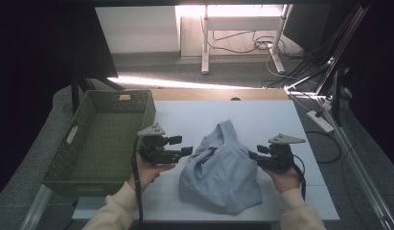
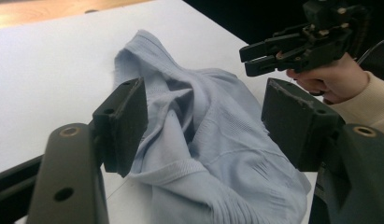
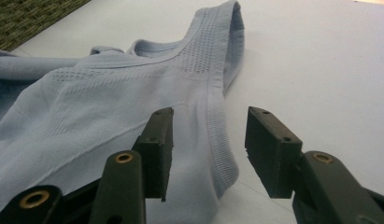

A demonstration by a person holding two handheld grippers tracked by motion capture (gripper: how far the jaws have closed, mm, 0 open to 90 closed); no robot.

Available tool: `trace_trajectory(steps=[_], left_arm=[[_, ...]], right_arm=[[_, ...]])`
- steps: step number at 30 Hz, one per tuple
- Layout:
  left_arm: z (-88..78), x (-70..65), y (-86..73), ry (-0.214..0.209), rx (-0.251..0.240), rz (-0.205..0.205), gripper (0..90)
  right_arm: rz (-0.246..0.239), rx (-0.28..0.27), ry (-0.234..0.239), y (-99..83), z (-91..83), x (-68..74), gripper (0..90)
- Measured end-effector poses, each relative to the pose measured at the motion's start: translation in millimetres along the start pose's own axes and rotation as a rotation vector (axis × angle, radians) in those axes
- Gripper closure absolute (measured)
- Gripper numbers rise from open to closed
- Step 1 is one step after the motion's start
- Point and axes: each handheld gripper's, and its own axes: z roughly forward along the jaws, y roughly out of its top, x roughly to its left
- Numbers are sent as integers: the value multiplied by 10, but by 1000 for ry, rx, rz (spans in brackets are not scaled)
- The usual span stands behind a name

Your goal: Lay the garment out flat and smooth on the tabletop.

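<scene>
A crumpled light-blue knit garment (image 1: 221,167) lies on the white table (image 1: 266,115) between my two grippers. My left gripper (image 1: 187,151) is just left of it, open, with the cloth (image 2: 203,154) showing beyond and below its wide-apart jaws (image 2: 203,93) and not touching them. At the garment's right edge my right gripper (image 1: 252,155) is open too. In the right gripper view the ribbed hem (image 3: 222,140) runs under the gap between its jaws (image 3: 208,116), and the pads do not press on it. That same gripper (image 2: 245,58) appears in a hand at the upper right of the left gripper view.
A green woven basket (image 1: 146,112) stands at the table's left end, close behind my left hand; its corner (image 3: 31,18) also appears in the right gripper view. Bare white tabletop lies behind the garment. Cables and frame legs lie on the floor beyond the far edge.
</scene>
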Motion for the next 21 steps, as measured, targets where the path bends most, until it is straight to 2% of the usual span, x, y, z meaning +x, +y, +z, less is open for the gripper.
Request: trace_trajectory(steps=[6,9,16,21], left_arm=[[273,-5,69,4,36,5,316],[431,-1,114,15,67,20,318],[778,97,157,29,139,19,328],[927,163,160,38,179,32,332]], right_arm=[[-14,-11,12,-17,-33,44,503],[-17,-13,12,-36,-52,59,499],[-17,-9,15,-68,-68,74,491],[-17,-8,16,-70,-66,81,488]])
